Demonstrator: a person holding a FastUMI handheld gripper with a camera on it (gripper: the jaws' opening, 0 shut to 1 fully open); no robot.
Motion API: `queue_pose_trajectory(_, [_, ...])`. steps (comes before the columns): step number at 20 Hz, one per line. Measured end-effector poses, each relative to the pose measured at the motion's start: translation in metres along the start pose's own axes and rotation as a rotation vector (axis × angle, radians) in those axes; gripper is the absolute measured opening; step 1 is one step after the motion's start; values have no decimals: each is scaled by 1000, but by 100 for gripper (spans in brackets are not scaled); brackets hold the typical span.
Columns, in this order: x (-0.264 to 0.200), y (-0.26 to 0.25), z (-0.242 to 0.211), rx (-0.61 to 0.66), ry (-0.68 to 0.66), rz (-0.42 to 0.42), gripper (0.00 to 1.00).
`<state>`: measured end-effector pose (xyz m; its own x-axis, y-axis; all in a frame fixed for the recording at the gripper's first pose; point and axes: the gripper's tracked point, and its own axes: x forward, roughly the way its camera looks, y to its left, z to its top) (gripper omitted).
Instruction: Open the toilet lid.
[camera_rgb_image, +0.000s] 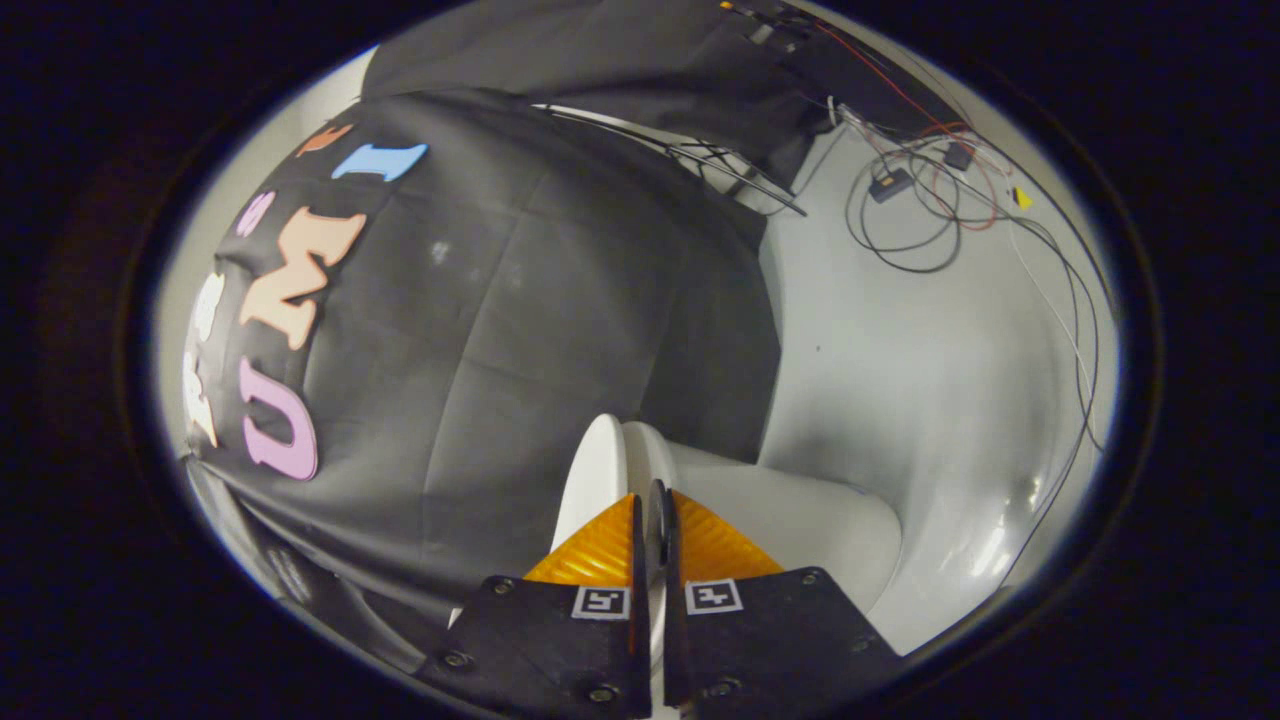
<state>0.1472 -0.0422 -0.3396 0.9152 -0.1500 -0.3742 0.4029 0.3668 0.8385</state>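
Note:
The white toilet lid (588, 480) shows as a thin curved edge rising just beyond my fingers. Beside it is a second white rim, and past that the rounded white toilet body (800, 520). My gripper (655, 515) is closed to a narrow slit over the lid's edge, and a sliver of white shows between the fingers lower down. Both fingers appear to press on the lid. The whole view is rolled sideways, with the floor on the toilet's side and the cloth wall on the lid's side.
The black cloth wall (520, 330) hangs close behind the lid. The pale floor (920, 360) stretches beyond the toilet, with loose cables (905, 215) and a small black box at its far end. A metal stand (720, 165) leans near the cloth's edge.

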Motion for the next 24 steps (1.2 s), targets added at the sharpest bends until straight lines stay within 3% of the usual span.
queue_pose_trajectory(4, [-11, 43, 11, -109, -30, 45, 6])
queue_pose_trajectory(11, [-45, 161, 7, -333, -66, 173, 6])
queue_pose_trajectory(16, [-64, 258, -27, -495, -57, 271, 6])
queue_pose_trajectory(24, [-96, 335, -81, -711, -36, 340, 6])
